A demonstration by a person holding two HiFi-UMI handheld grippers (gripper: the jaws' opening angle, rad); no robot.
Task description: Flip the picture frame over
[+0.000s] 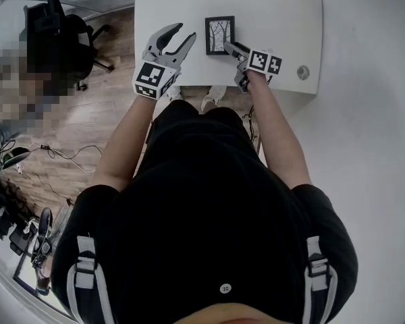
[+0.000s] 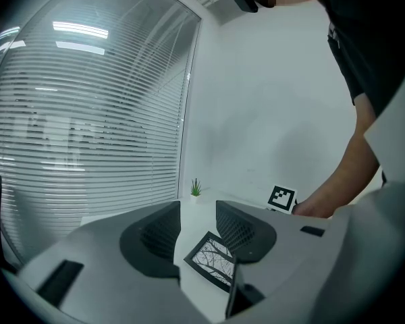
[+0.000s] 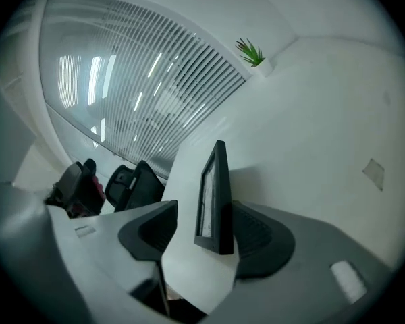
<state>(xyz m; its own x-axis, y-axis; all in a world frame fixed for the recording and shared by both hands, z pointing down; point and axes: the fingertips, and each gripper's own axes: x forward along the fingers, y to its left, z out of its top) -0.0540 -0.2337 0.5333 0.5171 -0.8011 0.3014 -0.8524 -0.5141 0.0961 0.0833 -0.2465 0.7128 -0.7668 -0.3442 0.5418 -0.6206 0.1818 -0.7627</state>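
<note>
1. The white surface [image 1: 277, 19] carries few things.
2. A black picture frame [image 1: 219, 35] lies flat on it, tree picture facing up, near the person's edge.
3. Right of the frame, well apart, a small round disc [image 1: 303, 72] sits in the surface.
4. Beyond the frame, a small potted plant [image 2: 196, 188] stands at the far end.
</note>
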